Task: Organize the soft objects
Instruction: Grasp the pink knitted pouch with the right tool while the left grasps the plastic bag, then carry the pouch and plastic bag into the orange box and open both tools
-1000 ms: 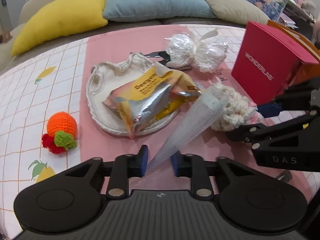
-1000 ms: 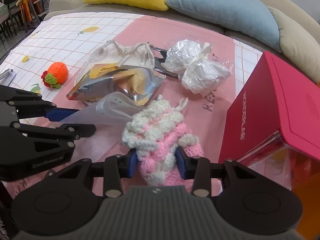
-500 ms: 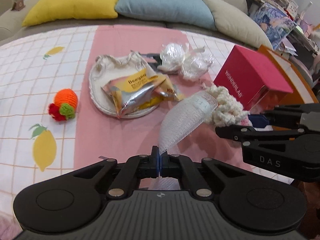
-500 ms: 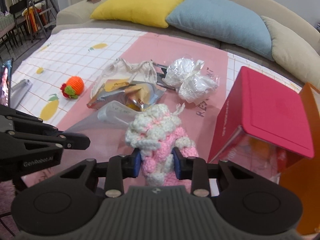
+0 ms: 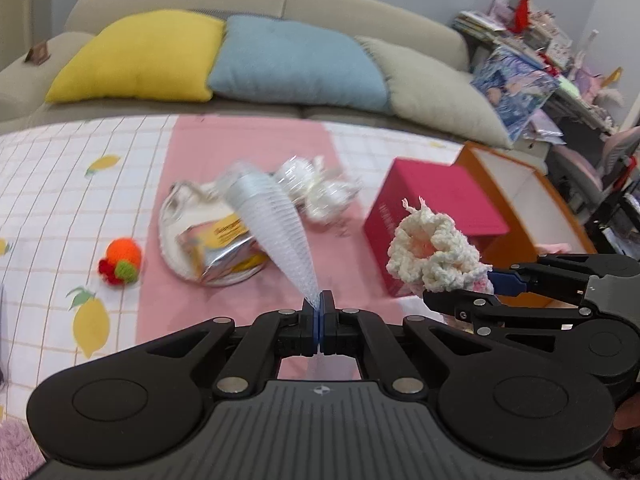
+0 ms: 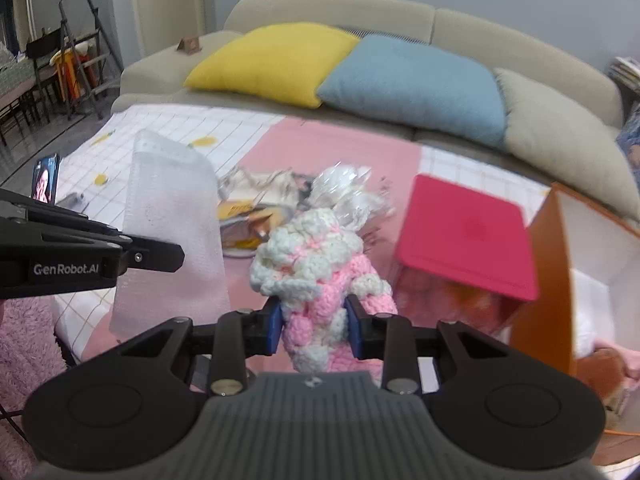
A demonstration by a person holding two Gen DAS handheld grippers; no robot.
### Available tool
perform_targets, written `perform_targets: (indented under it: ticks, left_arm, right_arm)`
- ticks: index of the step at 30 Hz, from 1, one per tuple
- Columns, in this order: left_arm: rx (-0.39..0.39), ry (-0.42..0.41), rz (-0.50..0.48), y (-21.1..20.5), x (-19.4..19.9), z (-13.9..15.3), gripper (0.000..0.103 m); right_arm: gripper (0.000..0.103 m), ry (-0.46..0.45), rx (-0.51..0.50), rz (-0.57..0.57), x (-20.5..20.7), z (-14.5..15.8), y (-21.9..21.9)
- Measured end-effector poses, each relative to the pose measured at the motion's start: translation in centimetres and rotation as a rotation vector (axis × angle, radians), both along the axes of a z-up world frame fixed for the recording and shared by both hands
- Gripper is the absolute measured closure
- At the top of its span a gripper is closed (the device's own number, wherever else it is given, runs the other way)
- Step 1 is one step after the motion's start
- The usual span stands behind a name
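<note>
Two things are off the table at once, one in each of my tools, and that is where I see the risk. My left gripper (image 5: 319, 312) has its jaws pressed nearly together on the thin bottom edge of a clear bubble-wrap pouch (image 5: 269, 222), which stands up and leans away over the clutter; with so little film between the pads, I judge a quick swing could let it slide out or flop over onto the silver and yellow snack packet (image 5: 224, 248) below. My right gripper (image 6: 314, 326) pinches the knitted pouch (image 6: 316, 276) around its lower half, and the yarn gives under pressure, so the hold may be looser than it looks and the open, ruffled top could sag or catch on the corner of the pink box (image 6: 466, 236) just beside it. I guess the orange box (image 6: 560, 264) at my far right, which stands open, is where it should go, and its near wall is another edge to snag on. The knitted pouch is chunky pink and cream crochet, soft and lumpy, held upright in the air above the pink cloth (image 5: 240, 144). An orange knitted fruit (image 5: 122, 260) lies well apart on the left, and a crumpled clear wrapper (image 5: 316, 190) sits behind the packet.
</note>
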State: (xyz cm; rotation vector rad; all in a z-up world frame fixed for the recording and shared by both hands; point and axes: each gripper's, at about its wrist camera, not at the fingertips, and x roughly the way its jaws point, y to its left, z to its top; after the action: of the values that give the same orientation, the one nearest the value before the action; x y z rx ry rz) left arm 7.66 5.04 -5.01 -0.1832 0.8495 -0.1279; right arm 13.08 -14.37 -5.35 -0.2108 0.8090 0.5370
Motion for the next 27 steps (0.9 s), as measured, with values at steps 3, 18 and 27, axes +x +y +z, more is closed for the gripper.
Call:
perform_targets:
  ticks: [3, 18, 27]
  left_arm:
    - [0.009, -0.039, -0.025, -1.2, 0.0, 1.3, 0.103]
    - [-0.043, -0.217, -0.25, -10.9, 5.7, 6.6, 0.103]
    - [-0.076, -0.247, -0.38, -18.1, 10.6, 7.7, 0.103]
  right_arm:
    - [0.072, -0.028, 0.016, -0.013, -0.1, 1.3, -1.6]
    - [0.072, -0.171, -0.075, -0.191, 4.0, 5.1, -11.8]
    - [0.071, -0.119, -0.14, -0.279, 9.4, 5.1, -17.7]
